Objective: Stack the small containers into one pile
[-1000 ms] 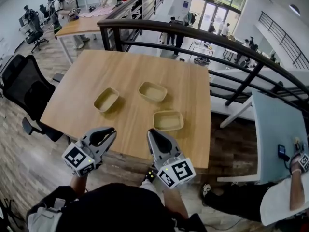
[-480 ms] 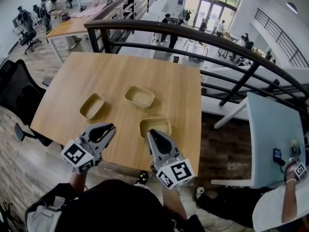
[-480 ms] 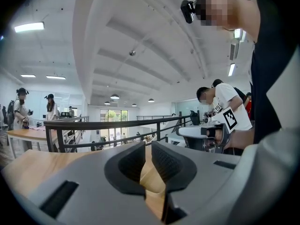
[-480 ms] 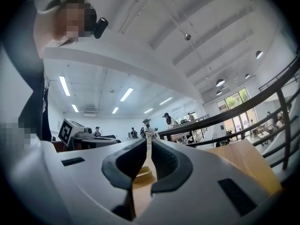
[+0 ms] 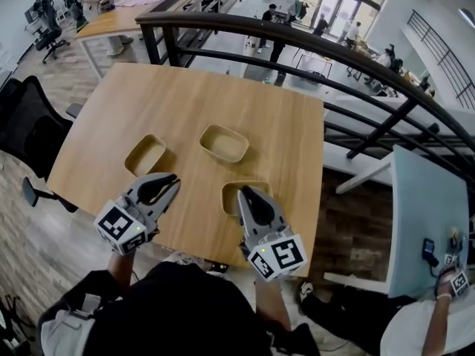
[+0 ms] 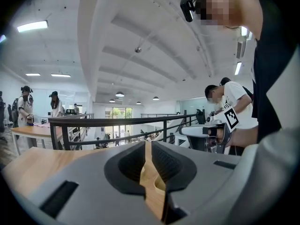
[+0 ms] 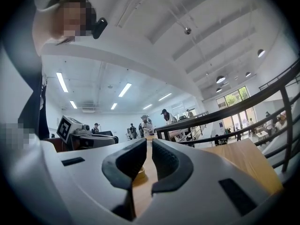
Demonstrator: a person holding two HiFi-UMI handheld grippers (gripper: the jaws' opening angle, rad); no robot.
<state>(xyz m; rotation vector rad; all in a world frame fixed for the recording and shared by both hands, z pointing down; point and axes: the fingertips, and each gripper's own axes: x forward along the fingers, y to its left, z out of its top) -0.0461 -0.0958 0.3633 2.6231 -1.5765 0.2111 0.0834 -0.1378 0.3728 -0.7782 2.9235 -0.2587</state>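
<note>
Three shallow tan containers lie apart on the wooden table (image 5: 208, 87) in the head view: one at the left (image 5: 145, 154), one in the middle (image 5: 224, 142), and one nearest me (image 5: 236, 195), partly hidden behind my right gripper. My left gripper (image 5: 172, 178) hovers over the near table edge, just below the left container, shut and empty. My right gripper (image 5: 243, 190) is shut too, its tip over the nearest container. The left gripper view shows the left gripper (image 6: 146, 144) shut, with wood beyond. In the right gripper view the right gripper (image 7: 150, 142) is closed and a container (image 7: 139, 172) peeks through the gap.
A black railing (image 5: 297, 47) runs behind and to the right of the table. A black office chair (image 5: 30, 136) stands at the left. A light blue table (image 5: 423, 213) with a person's hand is at the right. People stand at a far desk (image 5: 111, 21).
Both grippers have moved forward over the table's near edge. The right gripper's tip now overlaps the nearest container. The containers have not moved on the table.
</note>
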